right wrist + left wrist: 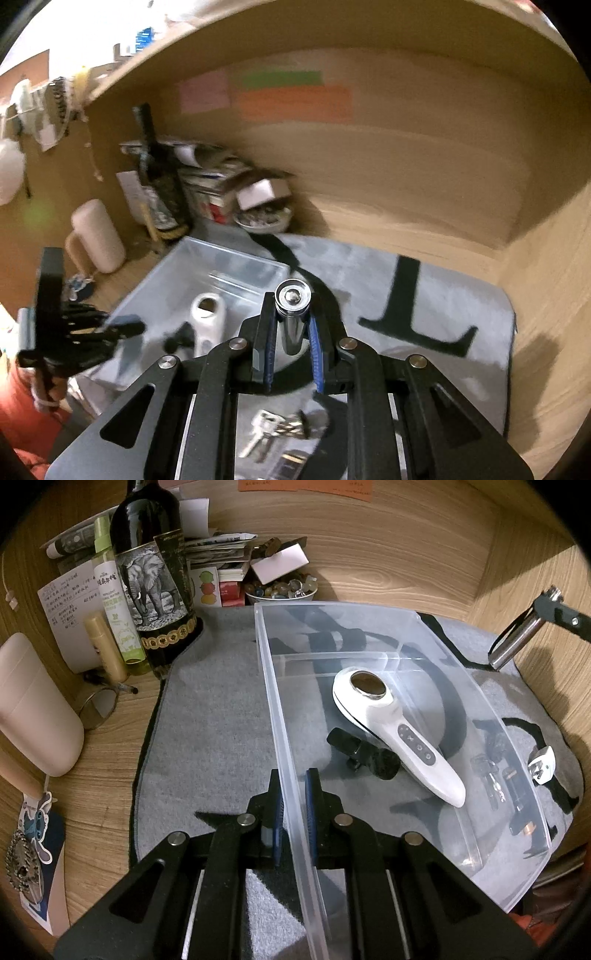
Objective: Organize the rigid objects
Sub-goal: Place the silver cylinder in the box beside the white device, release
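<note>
Clear plastic bin wall sits clamped in the left gripper. Right gripper pinches a steel cylinder at three o'clock; blurred, half-hidden keys, probably, lie beneath.

Little is legible — the green spray bottle carries "REPELLENT"; the handwritten note is unreadable.

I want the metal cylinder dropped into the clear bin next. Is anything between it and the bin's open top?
Nothing visible. The right gripper holds the metal cylinder in the air beside the clear bin, whose top is open; the white handheld device lies on its floor.
</note>
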`<state>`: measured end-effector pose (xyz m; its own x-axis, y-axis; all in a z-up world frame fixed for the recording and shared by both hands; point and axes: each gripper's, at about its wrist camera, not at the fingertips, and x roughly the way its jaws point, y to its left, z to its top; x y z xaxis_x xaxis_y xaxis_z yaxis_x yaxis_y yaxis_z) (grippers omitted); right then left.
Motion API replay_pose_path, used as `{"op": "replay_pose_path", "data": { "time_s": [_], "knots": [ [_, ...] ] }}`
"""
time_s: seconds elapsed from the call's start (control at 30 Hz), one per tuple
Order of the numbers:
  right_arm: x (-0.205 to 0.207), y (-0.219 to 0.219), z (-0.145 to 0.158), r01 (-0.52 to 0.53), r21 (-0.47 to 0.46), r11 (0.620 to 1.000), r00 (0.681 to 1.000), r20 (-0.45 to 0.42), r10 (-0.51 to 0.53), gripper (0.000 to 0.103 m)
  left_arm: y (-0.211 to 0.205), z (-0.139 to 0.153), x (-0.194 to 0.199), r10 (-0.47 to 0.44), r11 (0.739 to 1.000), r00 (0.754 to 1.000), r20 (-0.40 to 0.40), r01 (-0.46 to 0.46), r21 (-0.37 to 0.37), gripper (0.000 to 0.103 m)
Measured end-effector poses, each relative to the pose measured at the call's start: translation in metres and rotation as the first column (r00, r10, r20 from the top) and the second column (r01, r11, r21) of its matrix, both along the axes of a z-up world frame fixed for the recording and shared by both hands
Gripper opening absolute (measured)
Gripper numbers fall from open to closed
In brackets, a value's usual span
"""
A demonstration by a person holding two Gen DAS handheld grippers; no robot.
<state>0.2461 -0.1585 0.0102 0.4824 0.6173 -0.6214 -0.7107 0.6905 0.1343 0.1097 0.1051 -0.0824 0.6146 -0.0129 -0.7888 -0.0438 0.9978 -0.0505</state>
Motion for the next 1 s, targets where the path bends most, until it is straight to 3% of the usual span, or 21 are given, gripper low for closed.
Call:
{"op": "replay_pose_path", "data": {
  "time_s": [0.27,0.6,0.8,1.0],
  "knots": [
    [-0.032,0.033,0.004,-0.142,-0.01,0.99,0.99,0.008,0.142,0.014,0.0,0.0,0.0,0.0,1.0,1.0,0.0,0.0,0.001,0.011],
    [-0.061,0.074,-0.035,-0.292,-0.088,0.952,0.954,-0.106,0.282,0.014,-0.001,0.0,0.0,0.0,1.0,1.0,0.0,0.0,0.001,0.011],
    [-0.062,0.089,-0.056,-0.327,-0.133,0.936,0.937,-0.175,0.302,0.014,-0.001,0.0,0.0,0.0,1.0,1.0,0.0,0.0,0.0,0.011],
    [-0.045,0.099,-0.058,-0.312,-0.123,0.942,0.937,-0.203,0.284,0.014,-0.002,0.0,0.001,0.0,1.0,1.0,0.0,0.0,0.001,0.011]
  ]
}}
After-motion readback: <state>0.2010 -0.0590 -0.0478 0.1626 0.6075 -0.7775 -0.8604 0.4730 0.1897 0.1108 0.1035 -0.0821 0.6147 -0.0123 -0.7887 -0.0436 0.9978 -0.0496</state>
